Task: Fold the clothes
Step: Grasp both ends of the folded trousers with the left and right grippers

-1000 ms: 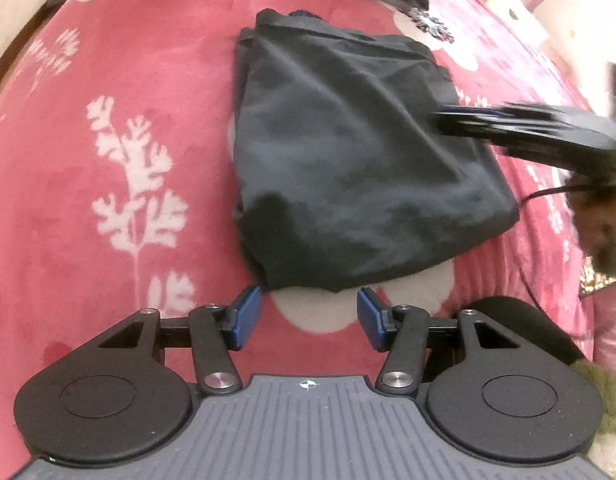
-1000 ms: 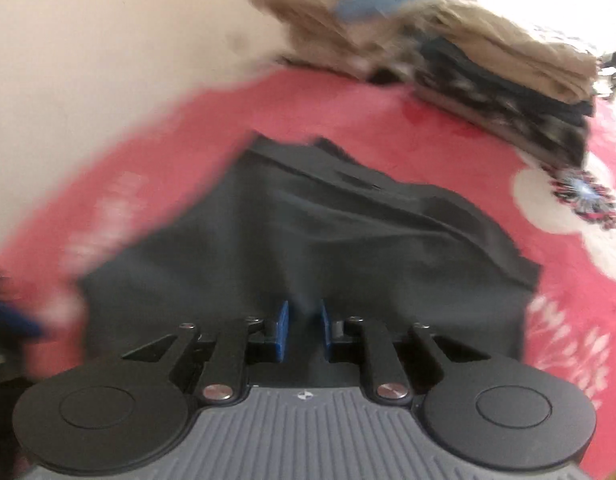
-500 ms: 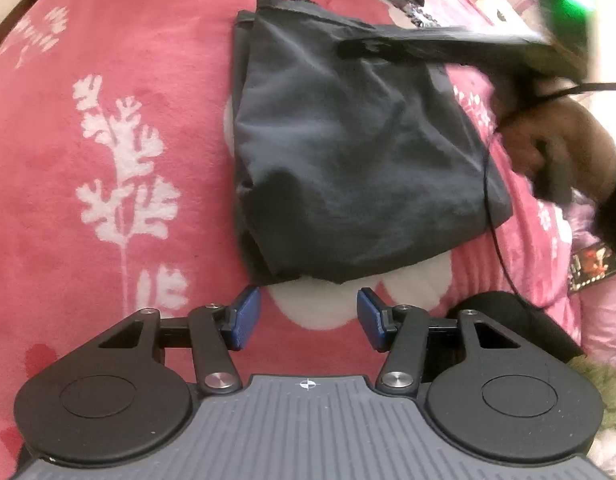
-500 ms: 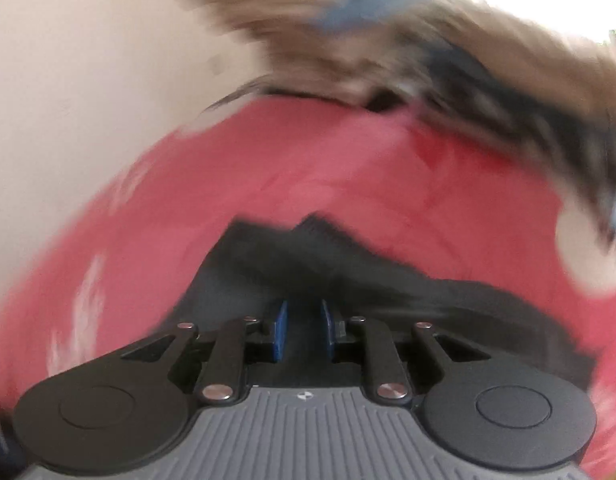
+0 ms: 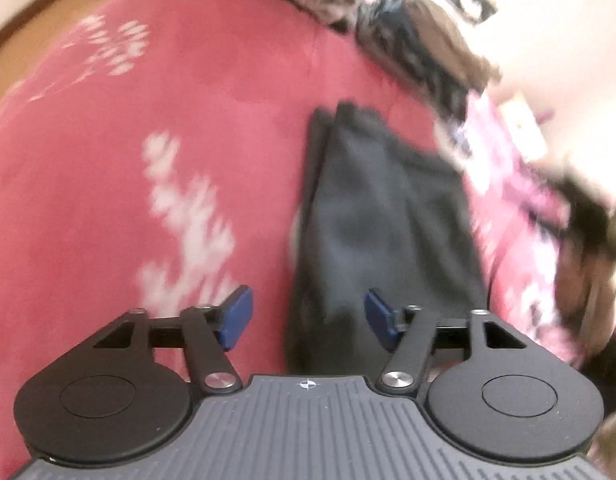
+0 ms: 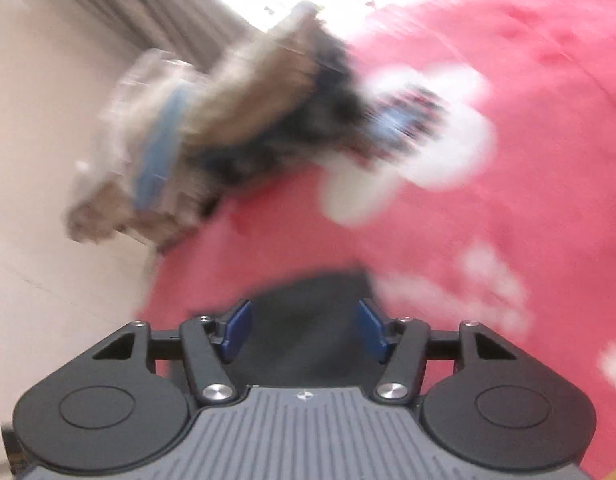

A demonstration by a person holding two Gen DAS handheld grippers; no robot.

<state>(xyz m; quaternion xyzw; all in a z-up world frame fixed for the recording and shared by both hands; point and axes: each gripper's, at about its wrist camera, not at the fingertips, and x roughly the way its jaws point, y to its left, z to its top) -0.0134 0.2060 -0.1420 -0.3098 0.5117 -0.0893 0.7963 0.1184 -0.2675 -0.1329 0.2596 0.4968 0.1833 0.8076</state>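
Through the left wrist camera I see my left tool point(image 5: 305, 318) spread wide, blue pads point(image 5: 236, 317) apart and gripping nothing, low over a red blanket point(image 5: 211, 120) printed with white leaf and flower shapes. A dark folded garment point(image 5: 388, 216) lies flat on that blanket ahead of the tool and a little to its right; the near end of the cloth sits between the two pads, though I cannot tell if either touches it. Beyond the garment, at the far edge of the blanket, a stack of folded clothes point(image 5: 412, 48) in brown and dark patterned fabric shows only as a smear of motion blur. Through the right wrist camera my right tool point(image 6: 303, 330) is likewise parted, its blue pads point(image 6: 237, 330) holding nothing, with the dark garment point(image 6: 308, 320) directly beneath and between them. The red blanket point(image 6: 508, 140) fills the right side of this view, the blurred stack of clothes point(image 6: 243, 128) sits beyond at upper left, and a pale wall point(image 6: 47, 120) rises behind it.
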